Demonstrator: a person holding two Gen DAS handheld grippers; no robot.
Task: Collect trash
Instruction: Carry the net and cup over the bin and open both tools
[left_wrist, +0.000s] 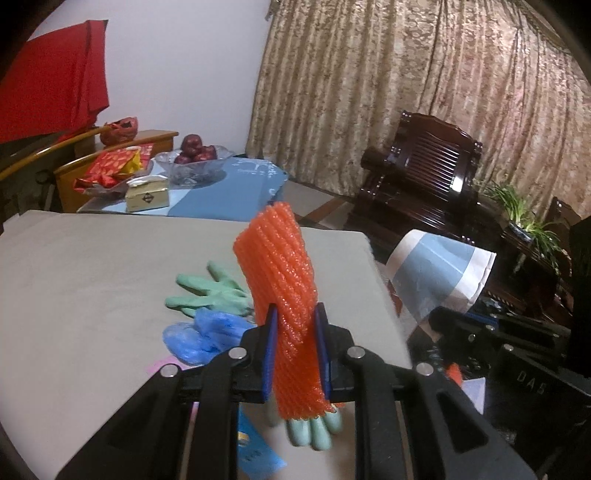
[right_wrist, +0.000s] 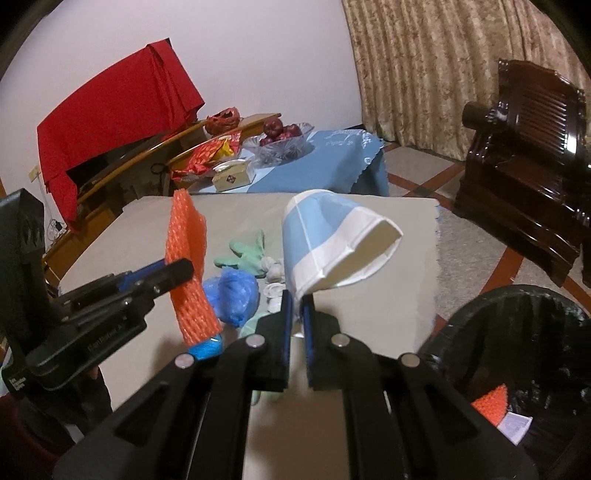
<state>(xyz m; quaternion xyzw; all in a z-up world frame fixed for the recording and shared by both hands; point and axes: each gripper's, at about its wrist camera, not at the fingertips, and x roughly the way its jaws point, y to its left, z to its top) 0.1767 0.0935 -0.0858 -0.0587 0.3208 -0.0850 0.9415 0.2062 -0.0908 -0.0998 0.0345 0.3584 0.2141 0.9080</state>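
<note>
My left gripper (left_wrist: 295, 314) is shut on an orange foam fruit net (left_wrist: 280, 280) and holds it upright above the grey table (left_wrist: 92, 280); it also shows in the right wrist view (right_wrist: 188, 258). My right gripper (right_wrist: 297, 299) is shut on the edge of a squashed blue-and-white paper cup (right_wrist: 332, 240), held above the table; the cup also shows in the left wrist view (left_wrist: 439, 273). On the table lie a green glove (left_wrist: 210, 291), a blue plastic bag (left_wrist: 203, 336), and small white scraps (right_wrist: 273, 277).
A black-lined trash bin (right_wrist: 517, 350) stands at the lower right beside the table, with an orange net piece (right_wrist: 491, 402) and paper inside. Behind is a blue-clothed table (right_wrist: 332, 158) with a fruit bowl (right_wrist: 280, 140) and a tissue box (right_wrist: 232, 177). A dark wooden chair (right_wrist: 524, 155) stands right.
</note>
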